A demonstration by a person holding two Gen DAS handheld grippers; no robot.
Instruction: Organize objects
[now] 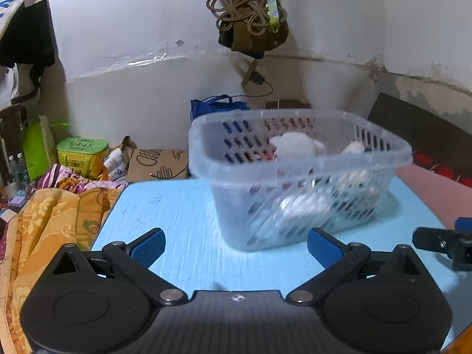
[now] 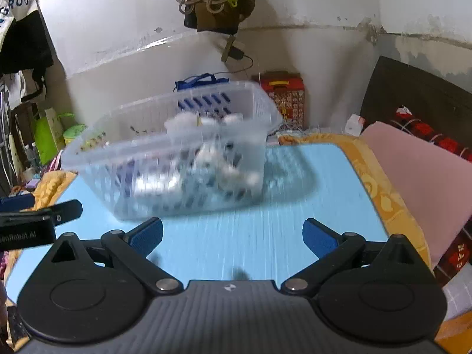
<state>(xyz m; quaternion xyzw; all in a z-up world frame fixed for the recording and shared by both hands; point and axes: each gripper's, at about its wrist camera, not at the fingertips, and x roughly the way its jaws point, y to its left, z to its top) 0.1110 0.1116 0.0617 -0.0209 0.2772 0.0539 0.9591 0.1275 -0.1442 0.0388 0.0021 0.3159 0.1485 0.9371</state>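
The clear slotted plastic basket (image 1: 298, 174) stands on the light blue table (image 1: 183, 224), toward its far side and a little ahead of both tongs. Inside it lie several white, soft-looking items (image 1: 296, 146), one standing above the rest; the blur is too heavy to name them, though they look like small plush toys or rolled cloth. Having them gathered in one open-topped container fits the task: loose things go into the basket so the table can be tidied, and the slotted walls let the contents be seen from the side.

The left tongs (image 1: 236, 247) hover low over the near part of the table, blue pads (image 1: 149, 247) spread wide with nothing between them. The right tongs (image 2: 233, 239) sit the same way, wide apart and empty, pointing at the basket (image 2: 177, 153) from its other side. Each camera catches the tip of the other tool at its edge, so the two are side by side facing the basket.

No loose item shows on the bare table in front of the tongs, so the collecting seems largely done. Around the table lie an orange patterned blanket (image 1: 56, 218), a pink cushion (image 2: 424, 183) and a cardboard box (image 1: 157, 163) beyond the far edge.
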